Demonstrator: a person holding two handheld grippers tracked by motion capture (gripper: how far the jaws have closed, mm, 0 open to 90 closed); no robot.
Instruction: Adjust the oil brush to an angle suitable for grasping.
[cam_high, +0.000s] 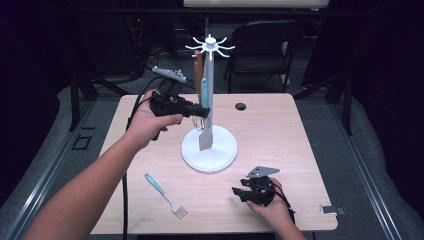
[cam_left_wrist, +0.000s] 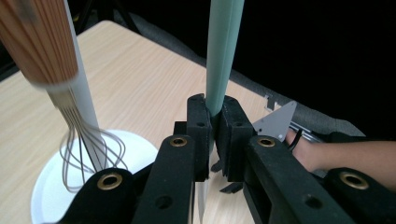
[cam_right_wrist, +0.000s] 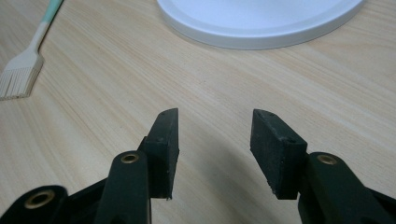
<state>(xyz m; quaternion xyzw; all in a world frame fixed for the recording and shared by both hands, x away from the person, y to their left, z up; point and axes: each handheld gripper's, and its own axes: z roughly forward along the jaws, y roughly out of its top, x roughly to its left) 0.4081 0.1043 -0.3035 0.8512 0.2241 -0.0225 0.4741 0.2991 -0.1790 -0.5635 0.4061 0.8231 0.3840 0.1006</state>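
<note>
Hanging whisk (cam_left_wrist: 88, 154), spatula (cam_left_wrist: 223, 51) on rack (cam_high: 209, 100)

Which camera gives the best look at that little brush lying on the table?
The high view: the brush lies whole, teal handle to pale bristles, near the table's front edge. The right gripper view catches it at the top left corner, its handle end cut off.
</note>
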